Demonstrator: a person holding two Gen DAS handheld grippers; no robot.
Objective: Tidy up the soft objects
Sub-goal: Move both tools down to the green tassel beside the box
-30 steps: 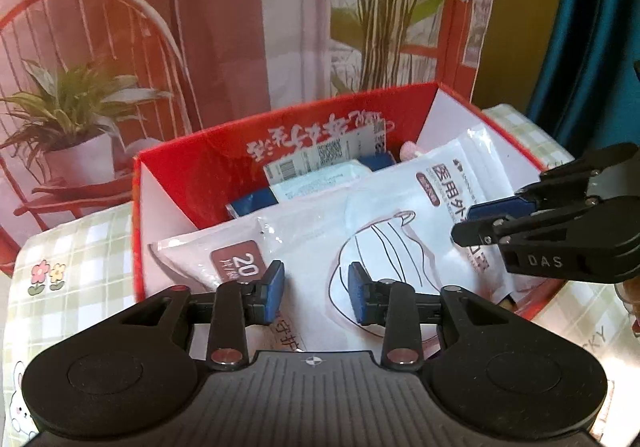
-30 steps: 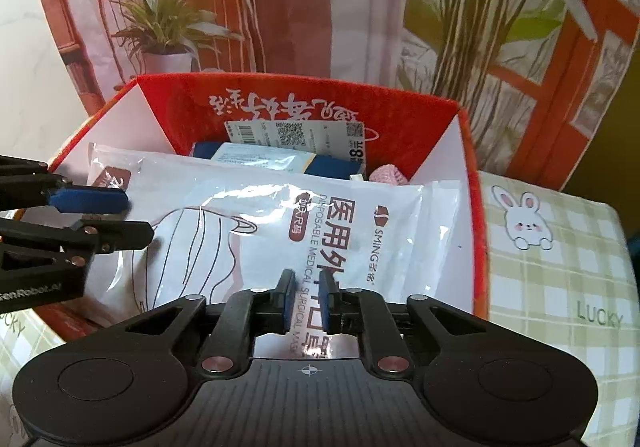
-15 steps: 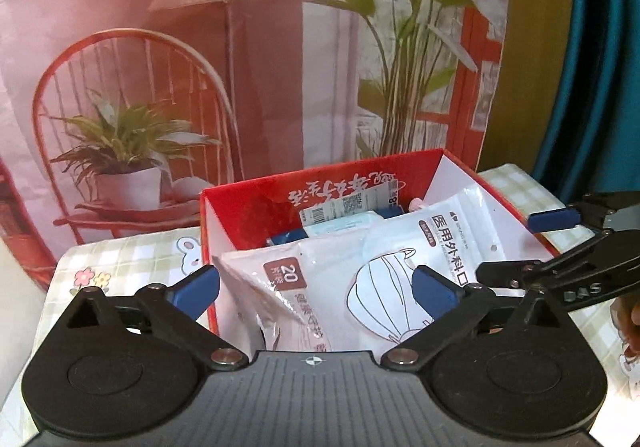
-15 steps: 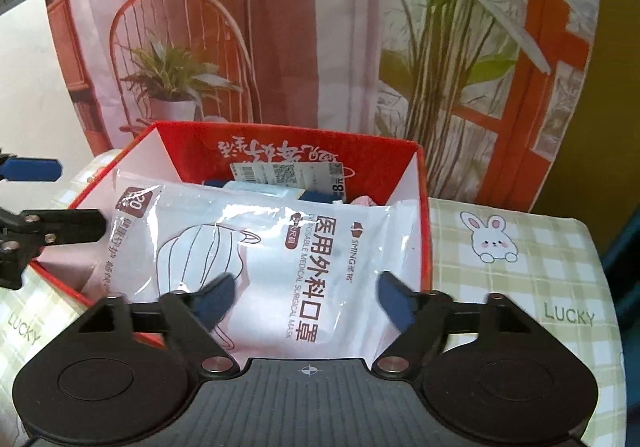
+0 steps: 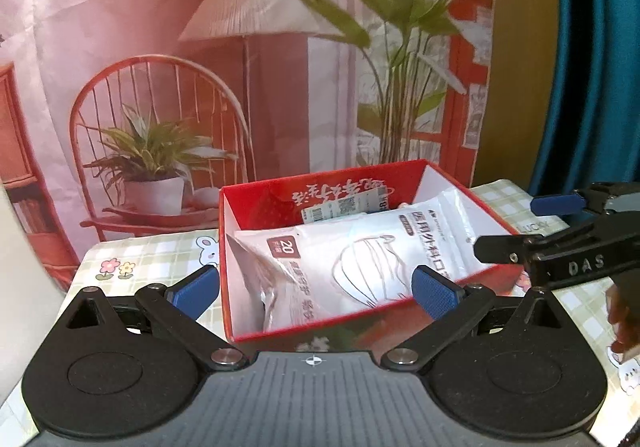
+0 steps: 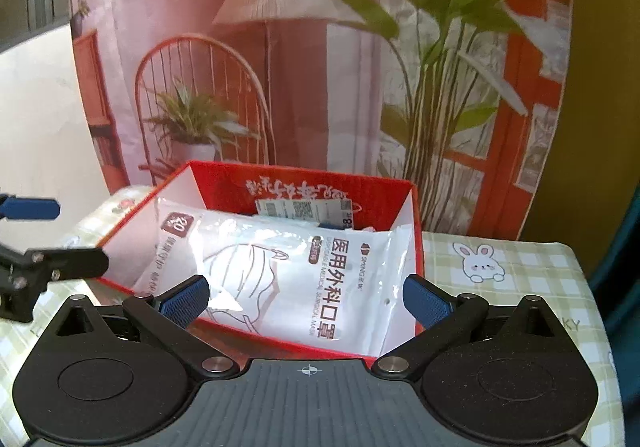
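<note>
Pack: white mask pack (image 6: 304, 279) lies tilted in red box (image 6: 414, 223), centre of frame
Left gripper (image 5: 316, 289): fingers wide apart, empty
Right gripper (image 6: 304, 301): jaws opening, pads clear of pack

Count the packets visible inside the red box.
2 clearly: the big white mask pack lying on top across the box, and a barcoded packet behind it against the far wall. More may be hidden underneath.
</note>
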